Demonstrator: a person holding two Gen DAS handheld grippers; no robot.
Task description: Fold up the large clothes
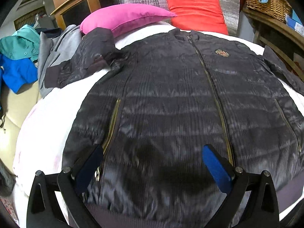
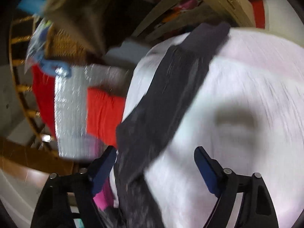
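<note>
Jacket (image 1: 171,98) lies flat on the bed (image 1: 47,117); we judge it soft, slippery. Left tongs (image 1: 152,163) and right tongs (image 2: 155,163) spread, empty. We recommend gripping sleeve (image 2: 171,87) cuffs.

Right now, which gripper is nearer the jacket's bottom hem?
Left. The left gripper hangs open just above the jacket near its hem; the right gripper is open out beside a sleeve.

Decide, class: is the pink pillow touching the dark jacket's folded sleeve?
Touching. In the left wrist view, the pink pillow lies right against the folded sleeve of the dark jacket, its lower edge overlapping the sleeve's top with no gap between them.
</note>
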